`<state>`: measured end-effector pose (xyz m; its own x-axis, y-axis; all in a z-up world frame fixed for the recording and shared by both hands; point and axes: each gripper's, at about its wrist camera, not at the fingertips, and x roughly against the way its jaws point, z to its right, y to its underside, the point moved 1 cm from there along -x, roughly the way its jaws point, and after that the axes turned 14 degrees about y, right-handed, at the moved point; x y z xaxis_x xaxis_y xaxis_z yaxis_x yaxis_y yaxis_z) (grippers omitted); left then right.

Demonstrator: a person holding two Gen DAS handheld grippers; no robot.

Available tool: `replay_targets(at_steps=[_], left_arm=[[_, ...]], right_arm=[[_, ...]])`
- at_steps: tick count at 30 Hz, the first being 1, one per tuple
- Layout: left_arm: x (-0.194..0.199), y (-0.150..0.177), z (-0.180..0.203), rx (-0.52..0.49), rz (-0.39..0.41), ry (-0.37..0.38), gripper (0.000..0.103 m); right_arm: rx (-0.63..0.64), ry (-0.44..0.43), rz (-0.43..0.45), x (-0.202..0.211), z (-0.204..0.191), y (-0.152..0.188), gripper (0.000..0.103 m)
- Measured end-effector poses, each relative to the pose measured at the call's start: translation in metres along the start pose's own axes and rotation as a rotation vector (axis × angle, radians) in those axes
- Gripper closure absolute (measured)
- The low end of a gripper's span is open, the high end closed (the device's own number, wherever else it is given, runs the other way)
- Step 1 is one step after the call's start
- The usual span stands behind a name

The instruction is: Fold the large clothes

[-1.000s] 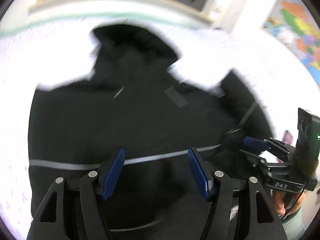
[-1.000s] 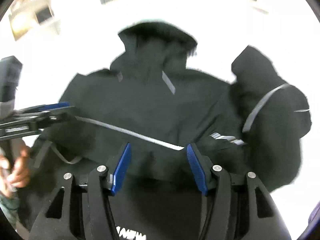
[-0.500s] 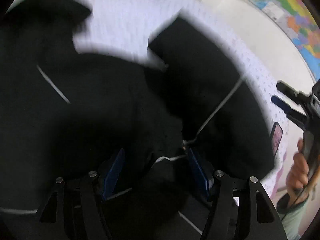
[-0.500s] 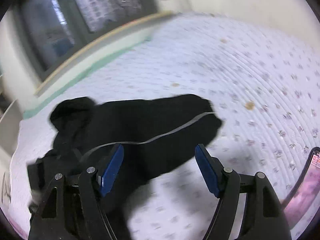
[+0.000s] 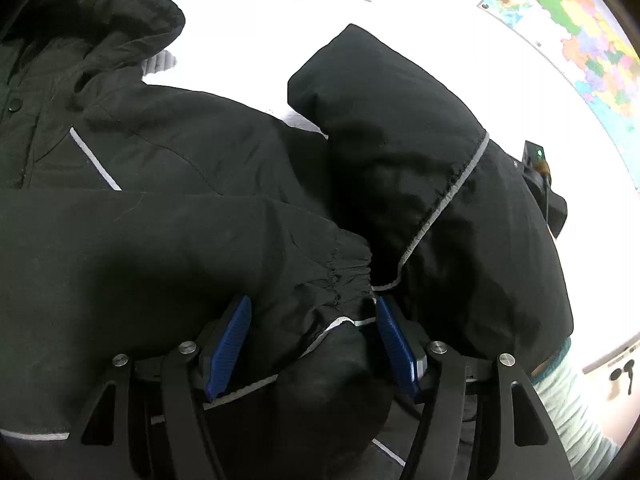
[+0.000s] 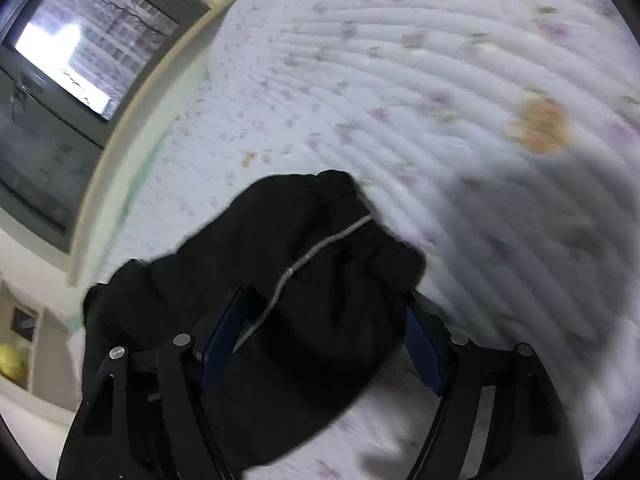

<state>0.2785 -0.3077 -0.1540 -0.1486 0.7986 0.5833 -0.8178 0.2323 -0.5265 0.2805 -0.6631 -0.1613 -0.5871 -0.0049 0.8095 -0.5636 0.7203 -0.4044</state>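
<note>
Both tongs now straddle sleeves of the black jacket [image 5: 200, 168] spread on the quilted bed [image 6: 460, 60]. Our left gripper [image 5: 314, 336] clasps 1 cuff [image 5: 336, 276], already laid across the body; our right gripper [image 6: 324, 336] is closing on the other sleeve [image 6: 320, 264], its pads seemingly not yet pressing. 1 second earlier both hovered unclenched over the flat jacket; we judge the sleeve-folding half done.
</note>
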Motion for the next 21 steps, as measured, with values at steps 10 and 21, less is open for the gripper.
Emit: replay_targets(at_steps=[10, 21], left_arm=[[0.031, -0.013, 0.067, -0.147, 0.068, -0.018, 0.04], [-0.081, -0.001, 0.07, -0.072, -0.183, -0.015, 0.042]], right_arm=[[0.195, 0.158, 0.31, 0.151, -0.008, 0.003, 0.08], [0.106, 0.372, 0.37, 0.233, 0.076, -0.002, 0.08]])
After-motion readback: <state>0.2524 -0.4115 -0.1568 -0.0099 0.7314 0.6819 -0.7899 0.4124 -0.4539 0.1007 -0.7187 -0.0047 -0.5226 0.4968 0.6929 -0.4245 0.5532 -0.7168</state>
